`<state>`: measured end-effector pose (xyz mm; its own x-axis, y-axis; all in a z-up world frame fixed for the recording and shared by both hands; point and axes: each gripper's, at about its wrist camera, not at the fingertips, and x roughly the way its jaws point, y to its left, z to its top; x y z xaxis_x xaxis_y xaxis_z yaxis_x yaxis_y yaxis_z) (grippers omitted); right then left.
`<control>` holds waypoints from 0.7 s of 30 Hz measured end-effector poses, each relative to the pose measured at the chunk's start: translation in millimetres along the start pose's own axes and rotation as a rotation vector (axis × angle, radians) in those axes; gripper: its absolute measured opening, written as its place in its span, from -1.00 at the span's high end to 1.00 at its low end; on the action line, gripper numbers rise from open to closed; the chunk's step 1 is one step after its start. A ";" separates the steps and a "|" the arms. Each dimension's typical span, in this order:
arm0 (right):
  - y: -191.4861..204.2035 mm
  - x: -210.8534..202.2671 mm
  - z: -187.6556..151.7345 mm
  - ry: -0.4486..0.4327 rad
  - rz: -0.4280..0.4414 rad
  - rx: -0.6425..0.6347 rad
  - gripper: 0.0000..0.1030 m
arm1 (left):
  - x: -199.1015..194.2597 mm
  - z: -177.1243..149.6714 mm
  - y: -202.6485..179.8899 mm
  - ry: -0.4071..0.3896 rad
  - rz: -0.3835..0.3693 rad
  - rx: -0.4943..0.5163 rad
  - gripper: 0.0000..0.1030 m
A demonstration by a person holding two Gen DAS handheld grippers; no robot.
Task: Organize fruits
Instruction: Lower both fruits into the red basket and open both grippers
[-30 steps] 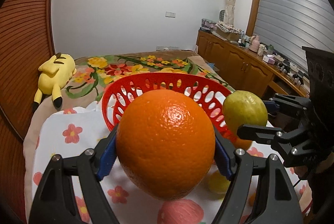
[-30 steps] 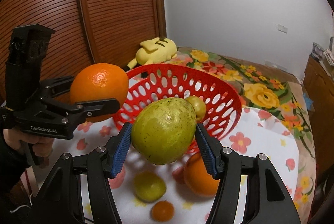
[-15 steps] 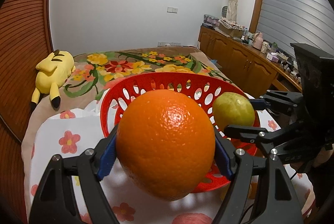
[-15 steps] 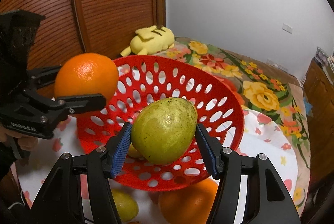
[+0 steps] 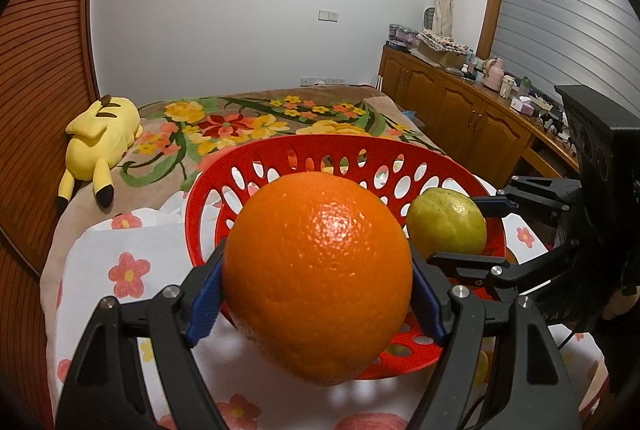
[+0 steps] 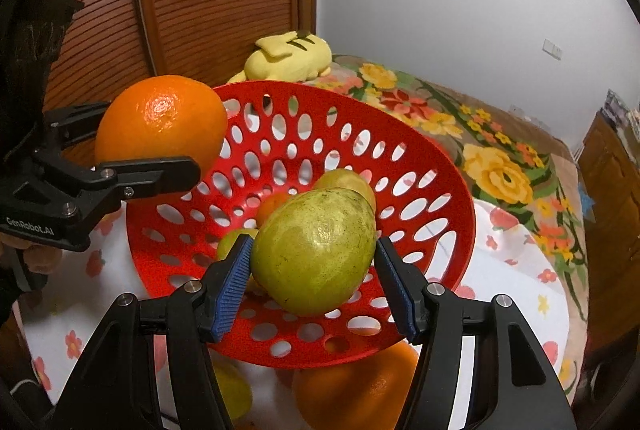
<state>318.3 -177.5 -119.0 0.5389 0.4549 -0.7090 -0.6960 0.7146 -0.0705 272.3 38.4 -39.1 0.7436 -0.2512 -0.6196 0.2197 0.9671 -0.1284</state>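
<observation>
Both grippers have carried their fruit forward over the red basket (image 6: pixel 440 189) (three small fruits already inside), the left gripper (image 5: pixel 318 290) clamping the orange (image 5: pixel 318 254) at its near-left rim, the right gripper (image 6: pixel 314 282) clamping the green fruit (image 6: pixel 316 250) above its middle, so release looks imminent.

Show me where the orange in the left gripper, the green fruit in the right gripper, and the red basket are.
orange (image 5: pixel 318 256), left wrist view, middle of its peel.
green fruit (image 6: pixel 314 250), right wrist view, centre of its skin.
red basket (image 6: pixel 448 165), right wrist view, its far rim.
</observation>
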 end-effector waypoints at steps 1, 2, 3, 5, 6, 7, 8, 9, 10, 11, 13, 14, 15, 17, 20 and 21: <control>0.1 0.1 0.5 0.000 -0.003 0.001 -0.24 | 0.2 0.0 -0.3 0.000 0.001 0.001 -0.52; 0.0 -0.1 0.7 -0.002 -0.002 0.003 -0.24 | 0.1 0.1 0.2 0.001 0.000 0.000 -0.52; -0.5 -1.7 0.8 -0.008 0.005 0.007 -0.24 | 1.2 0.0 0.3 0.002 0.001 0.001 -0.52; -1.4 -3.0 3.1 -0.020 0.014 0.017 -0.24 | 3.4 0.3 0.4 0.006 0.003 0.003 -0.53; -2.2 -5.0 3.7 -0.028 0.016 0.024 -0.24 | 4.8 0.0 1.9 0.009 0.005 0.004 -0.53; -3.0 -6.7 3.6 -0.031 0.016 0.027 -0.24 | 5.8 0.0 2.3 0.011 0.007 0.005 -0.53; -3.7 -8.2 3.6 -0.034 0.018 0.030 -0.24 | 7.2 -0.1 2.1 0.015 0.011 0.007 -0.53; -4.0 -9.9 3.1 -0.036 0.019 0.031 -0.24 | 9.1 0.1 3.0 0.020 0.011 0.006 -0.53; -4.4 -12.2 2.3 -0.040 0.018 0.031 -0.24 | 10.9 -0.1 3.2 0.027 0.011 0.005 -0.53; -4.7 -13.9 1.4 -0.043 0.018 0.032 -0.24 | 12.4 -0.2 3.5 0.032 0.012 0.007 -0.53; -5.7 -18.5 -0.7 -0.052 0.020 0.037 -0.24 | 15.9 -0.3 1.5 0.043 0.023 0.012 -0.53; -6.3 -20.6 -1.6 -0.056 0.021 0.040 -0.24 | 17.5 0.2 0.1 0.050 0.028 0.012 -0.53; -6.8 -22.6 -2.3 -0.060 0.021 0.043 -0.24 | 20.1 0.4 -0.5 0.060 0.033 0.012 -0.53; -7.1 -25.3 -3.1 -0.065 0.020 0.046 -0.24 | 24.0 0.2 -0.7 0.073 0.037 0.012 -0.53; -8.2 -29.0 -4.8 -0.072 0.022 0.052 -0.24 | 31.3 0.0 -7.9 0.089 0.052 0.043 -0.53; -8.3 -30.2 -5.9 -0.073 0.023 0.053 -0.24 | 33.2 -0.2 -10.6 0.092 0.069 0.056 -0.53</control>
<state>305.0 -200.4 -101.2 0.5576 0.5081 -0.6565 -0.6836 0.7297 -0.0159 294.6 19.8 -58.4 0.6977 -0.1766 -0.6943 0.2064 0.9776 -0.0413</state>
